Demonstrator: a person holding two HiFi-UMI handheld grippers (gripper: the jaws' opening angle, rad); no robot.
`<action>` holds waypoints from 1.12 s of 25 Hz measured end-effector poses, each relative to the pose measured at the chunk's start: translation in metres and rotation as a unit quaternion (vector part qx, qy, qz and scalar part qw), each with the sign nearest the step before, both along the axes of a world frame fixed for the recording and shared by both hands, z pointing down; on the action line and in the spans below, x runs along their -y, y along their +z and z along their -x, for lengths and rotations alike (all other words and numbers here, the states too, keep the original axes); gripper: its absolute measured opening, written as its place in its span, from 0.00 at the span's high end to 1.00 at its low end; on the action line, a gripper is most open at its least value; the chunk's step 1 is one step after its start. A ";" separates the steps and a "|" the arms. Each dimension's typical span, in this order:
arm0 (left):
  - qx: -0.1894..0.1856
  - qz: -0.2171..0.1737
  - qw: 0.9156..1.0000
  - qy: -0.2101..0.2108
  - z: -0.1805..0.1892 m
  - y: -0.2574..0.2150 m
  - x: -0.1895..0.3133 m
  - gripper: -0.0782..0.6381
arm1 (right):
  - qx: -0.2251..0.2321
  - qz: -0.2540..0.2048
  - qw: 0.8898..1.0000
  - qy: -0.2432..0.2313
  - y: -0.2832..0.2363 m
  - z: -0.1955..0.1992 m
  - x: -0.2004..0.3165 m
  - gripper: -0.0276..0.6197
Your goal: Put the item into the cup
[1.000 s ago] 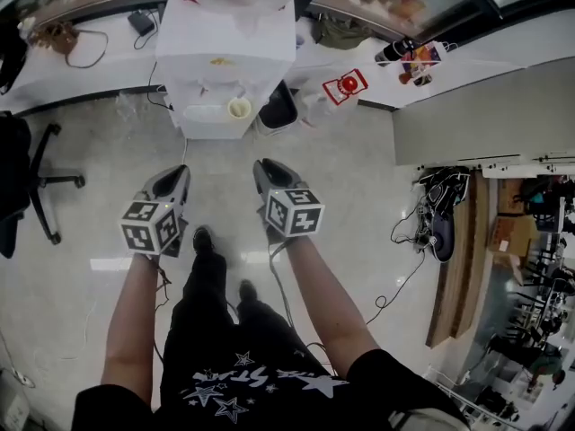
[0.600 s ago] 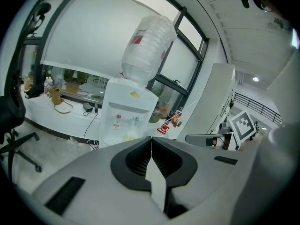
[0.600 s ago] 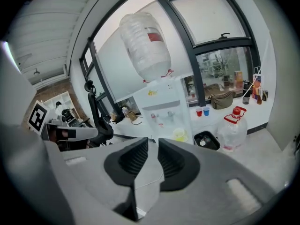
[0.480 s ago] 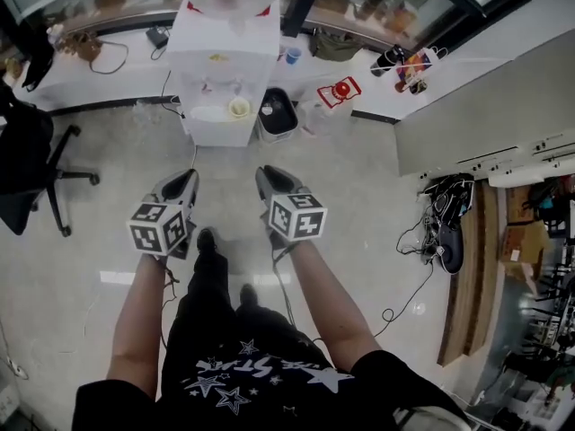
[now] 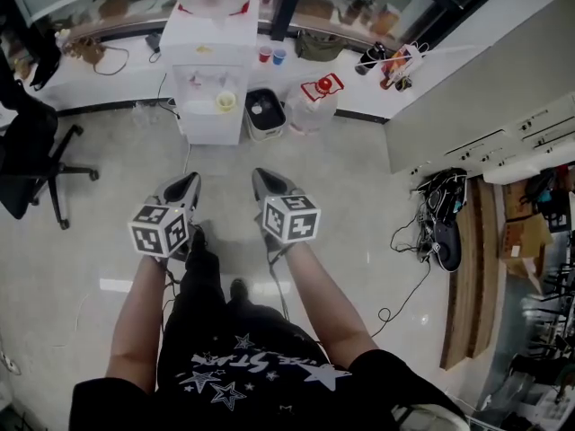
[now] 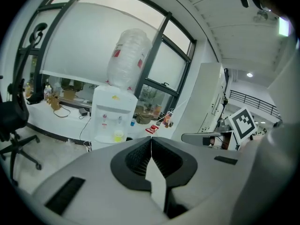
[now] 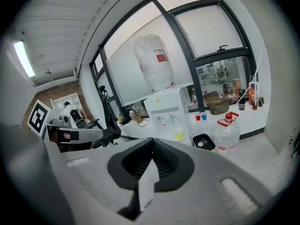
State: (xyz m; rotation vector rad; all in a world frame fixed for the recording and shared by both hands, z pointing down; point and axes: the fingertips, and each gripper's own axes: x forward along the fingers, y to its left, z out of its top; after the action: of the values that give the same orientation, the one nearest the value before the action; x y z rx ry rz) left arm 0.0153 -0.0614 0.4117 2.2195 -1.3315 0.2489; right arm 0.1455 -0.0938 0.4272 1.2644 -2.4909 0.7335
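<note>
I hold the grey left gripper (image 5: pixel 186 183) and right gripper (image 5: pixel 261 178) with jaws together on nothing, presumably because the yellow cup (image 5: pixel 225 101) in the white water dispenser (image 5: pixel 212 65) stands well away.

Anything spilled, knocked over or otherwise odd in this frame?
Nothing stands out. The water dispenser stands upright with a yellow cup in its bay; the jug beside the bin is upright. The left gripper and right gripper are shut, holding nothing.

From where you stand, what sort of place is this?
Probably an office or lab: a water dispenser stands by a long window counter, with an office chair nearby.
</note>
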 end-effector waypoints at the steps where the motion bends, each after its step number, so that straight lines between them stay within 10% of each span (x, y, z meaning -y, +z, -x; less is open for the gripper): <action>1: 0.001 -0.003 1.000 0.001 -0.006 -0.004 -0.009 0.88 | -0.001 -0.006 1.000 -0.003 -0.006 -0.004 -0.008 0.96; 28: -0.018 -0.057 0.998 -0.003 -0.035 -0.059 -0.121 0.88 | 0.016 -0.040 0.999 -0.034 -0.065 -0.012 -0.126 0.96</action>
State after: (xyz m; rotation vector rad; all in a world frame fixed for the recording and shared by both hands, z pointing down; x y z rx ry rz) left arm 0.0507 0.0597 0.3527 2.3028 -1.3640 0.1324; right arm 0.1570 0.0321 0.3624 1.1961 -2.5986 0.6495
